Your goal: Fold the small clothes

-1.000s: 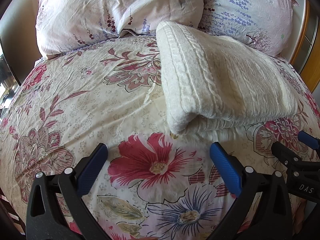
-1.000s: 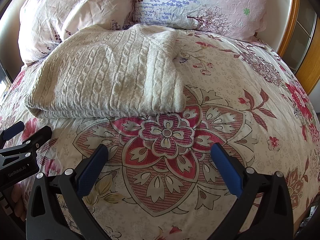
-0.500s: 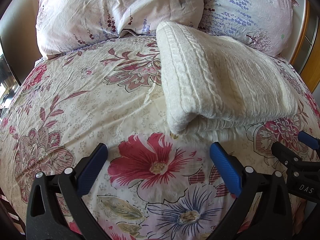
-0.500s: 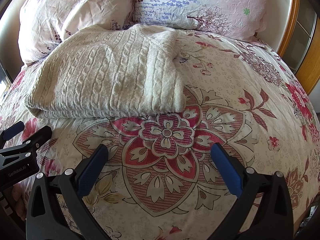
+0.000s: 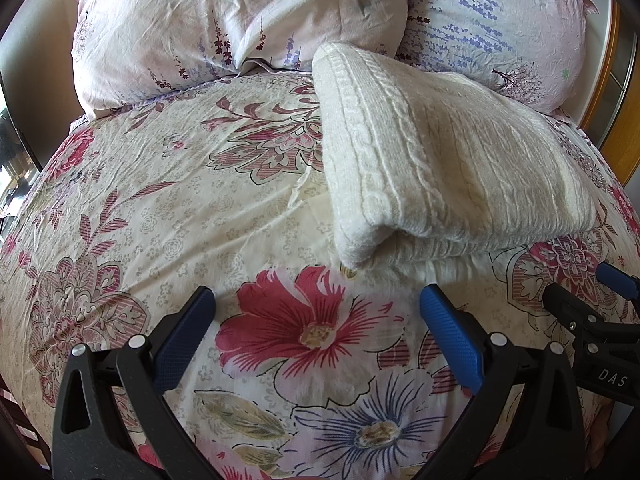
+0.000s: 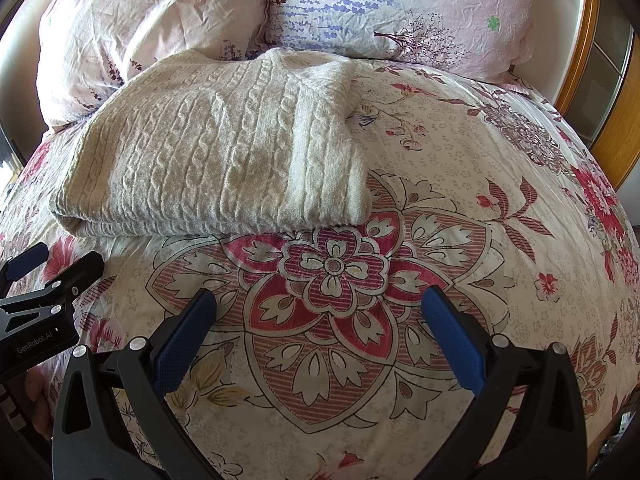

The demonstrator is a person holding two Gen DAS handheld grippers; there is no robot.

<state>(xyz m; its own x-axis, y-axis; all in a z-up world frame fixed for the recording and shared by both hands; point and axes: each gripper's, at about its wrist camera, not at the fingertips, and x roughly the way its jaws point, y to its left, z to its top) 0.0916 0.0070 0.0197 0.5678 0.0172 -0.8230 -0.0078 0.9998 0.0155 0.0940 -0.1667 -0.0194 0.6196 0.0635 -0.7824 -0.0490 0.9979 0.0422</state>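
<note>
A cream cable-knit sweater [image 5: 436, 160] lies folded into a thick rectangle on the floral bedspread [image 5: 168, 208], its far end near the pillows. It also shows in the right wrist view [image 6: 216, 156]. My left gripper [image 5: 316, 300] is open and empty, hovering over the bedspread just short of the sweater's near left corner. My right gripper [image 6: 320, 300] is open and empty, over a large red flower print just in front of the sweater's near right corner. Each gripper appears at the edge of the other's view.
Two floral pillows [image 5: 240, 20] [image 6: 400, 8] lie against the headboard behind the sweater. A wooden frame [image 6: 616, 128] runs along the bed's right side. The bedspread [image 6: 480, 184] stretches to the right of the sweater.
</note>
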